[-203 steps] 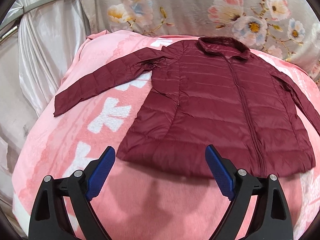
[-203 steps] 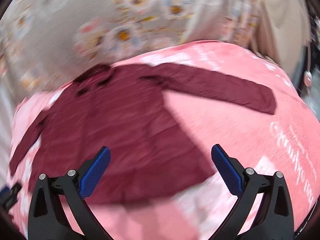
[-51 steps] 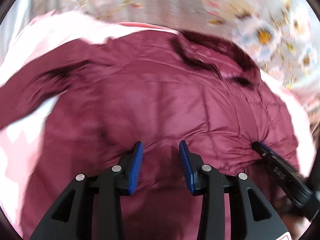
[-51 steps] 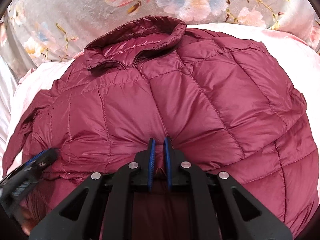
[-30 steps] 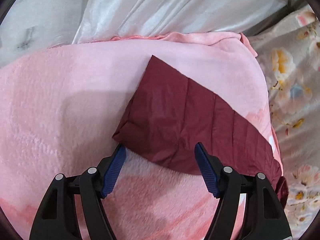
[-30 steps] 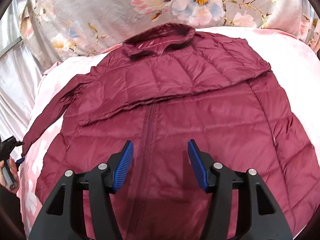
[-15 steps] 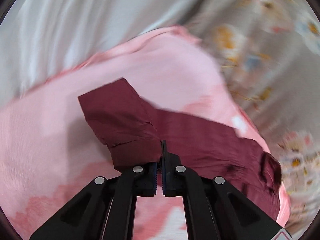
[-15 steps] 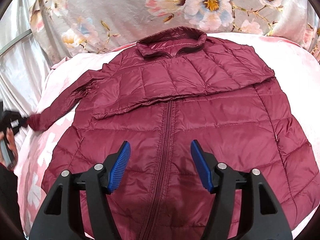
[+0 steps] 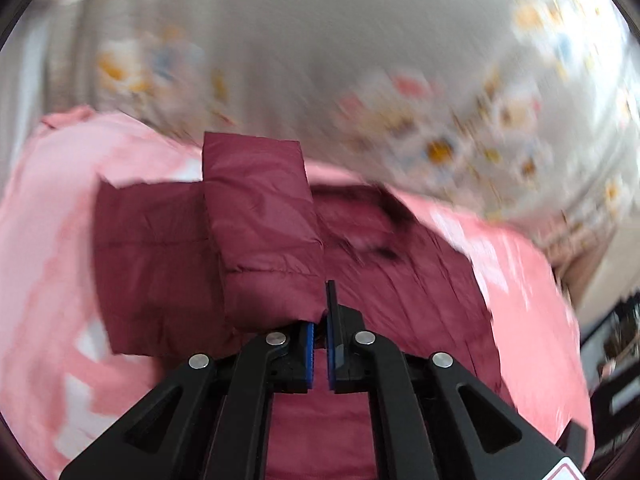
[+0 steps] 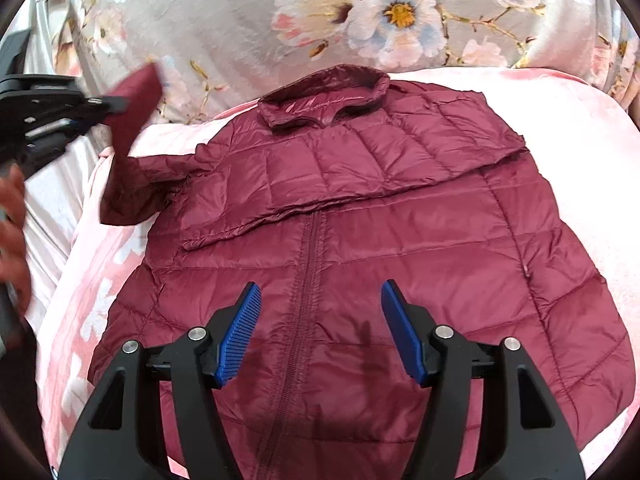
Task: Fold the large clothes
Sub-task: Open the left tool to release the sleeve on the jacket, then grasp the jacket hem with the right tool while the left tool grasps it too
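Item: one maroon quilted jacket [image 10: 360, 248], laid front up on a pink blanket [image 10: 580, 128]. We record its long axis running straight away from the right gripper [image 10: 320, 332], hem nearest the jaws, collar [image 10: 324, 96] at the far end toward a floral fabric backdrop [image 10: 280, 12]; the zip [image 10: 308, 280] follows that same line, passing between the two blue pads. One sleeve is already folded across the chest, lying crosswise to the zip, just beyond the right gripper's fingertips. Right gripper: jaws standing partly open above the lower front of the jacket, nothing between them that they press. Left gripper [image 9: 319, 320]: jaws closed almost together, having just eased apart a trifle, with the cuff end of the other sleeve [image 9: 260, 220] pinched between the pads. From that gripper the sleeve rises ahead and slightly to its left, its long axis pointing away from the jaws, raised clear of the blanket; the jacket body lies beyond and to its right. In the right wrist view we see this raised sleeve far off to the left of the right gripper, bent upward from the shoulder. The left wrist view is heavily blurred, so we can only say the collar appears as a dark smear beyond the sleeve. A person's hand [image 10: 14, 216] shows at the left edge.
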Motion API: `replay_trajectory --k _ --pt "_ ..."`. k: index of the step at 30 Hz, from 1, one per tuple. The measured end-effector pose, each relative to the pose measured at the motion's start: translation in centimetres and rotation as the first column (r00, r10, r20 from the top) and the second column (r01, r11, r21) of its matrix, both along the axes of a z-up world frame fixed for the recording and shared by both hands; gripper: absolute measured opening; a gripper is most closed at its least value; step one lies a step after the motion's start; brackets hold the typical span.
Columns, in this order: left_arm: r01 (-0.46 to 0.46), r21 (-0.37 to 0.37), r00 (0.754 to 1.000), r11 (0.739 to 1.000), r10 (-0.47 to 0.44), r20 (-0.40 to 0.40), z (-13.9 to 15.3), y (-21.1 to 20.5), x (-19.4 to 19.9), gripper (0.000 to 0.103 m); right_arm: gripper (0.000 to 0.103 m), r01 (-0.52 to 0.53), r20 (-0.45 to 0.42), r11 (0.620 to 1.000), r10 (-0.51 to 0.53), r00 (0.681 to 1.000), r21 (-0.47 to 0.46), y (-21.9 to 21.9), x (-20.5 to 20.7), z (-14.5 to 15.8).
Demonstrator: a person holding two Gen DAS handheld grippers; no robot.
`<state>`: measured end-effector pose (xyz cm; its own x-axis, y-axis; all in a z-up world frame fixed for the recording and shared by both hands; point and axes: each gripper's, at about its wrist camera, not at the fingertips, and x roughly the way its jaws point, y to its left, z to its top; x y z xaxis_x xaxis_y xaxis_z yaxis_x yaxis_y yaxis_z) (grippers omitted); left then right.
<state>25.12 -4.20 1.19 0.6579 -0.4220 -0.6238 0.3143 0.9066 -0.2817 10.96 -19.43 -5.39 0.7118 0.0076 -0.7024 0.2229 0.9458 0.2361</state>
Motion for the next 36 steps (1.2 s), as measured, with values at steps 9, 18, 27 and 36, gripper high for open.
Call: replay_trajectory --k 9,18,27,36 --pt "0.045 -0.011 0.994 0.999 -0.046 -0.099 -6.4 -1.9 -4.5 0.073 0.072 -0.035 0.047 0.999 0.034 0.998 0.035 -0.6 -0.2 1.0" --pt "-0.216 0.005 0.964 0.976 0.214 -0.159 -9.1 9.7 -7.9 0.074 0.083 -0.170 0.045 0.985 0.169 0.985 0.031 3.3 7.1 1.4" --pt "-0.279 0.086 0.925 0.956 0.292 -0.243 -13.3 12.7 -7.8 0.065 0.014 -0.058 -0.117 0.966 0.090 0.989 0.252 0.6 12.1 -3.9" --pt "-0.281 0.104 0.923 0.954 0.298 -0.244 -13.8 12.7 -7.2 0.064 0.002 -0.044 0.207 0.999 0.039 0.978 0.022 -5.4 13.0 12.6"
